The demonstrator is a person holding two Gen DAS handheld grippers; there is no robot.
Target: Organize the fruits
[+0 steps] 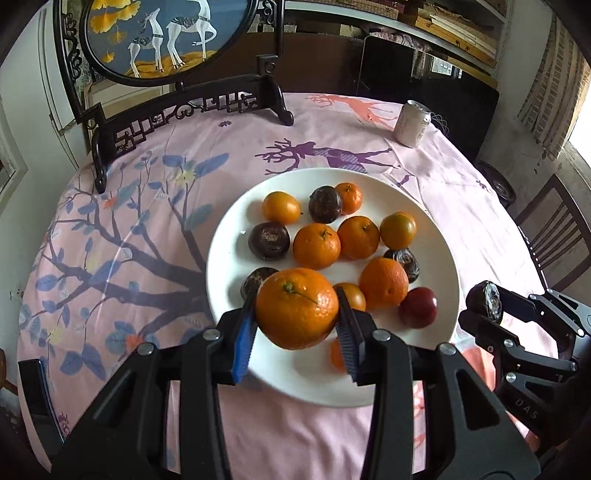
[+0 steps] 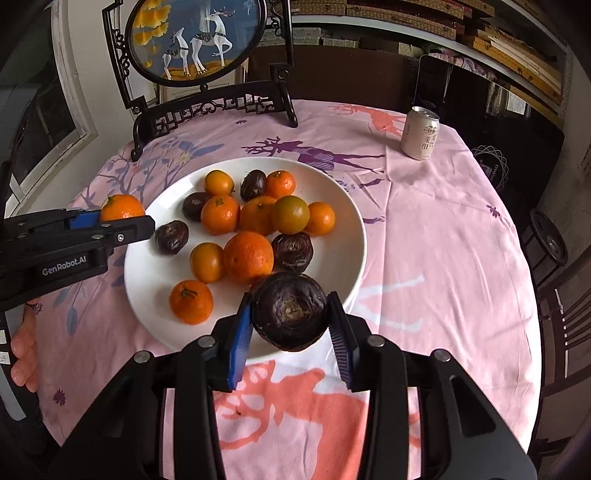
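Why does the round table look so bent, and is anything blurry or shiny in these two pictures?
Both views are fisheye, so the pink tablecloth bulges and the corners go dark. Left wrist view: the orange mandarin in the left claw is sharp; the white plate edge smears slightly. Right wrist view: soft daylight, with a faint sheen on the dark wrinkled fruit.

I'm at a home dining table (image 1: pixel 147 206) with a pink deer-print cloth; behind it a carved deer screen (image 1: pixel 166 37), cluttered shelves (image 1: pixel 443 22); a wooden chair (image 1: pixel 554 236) at its right.
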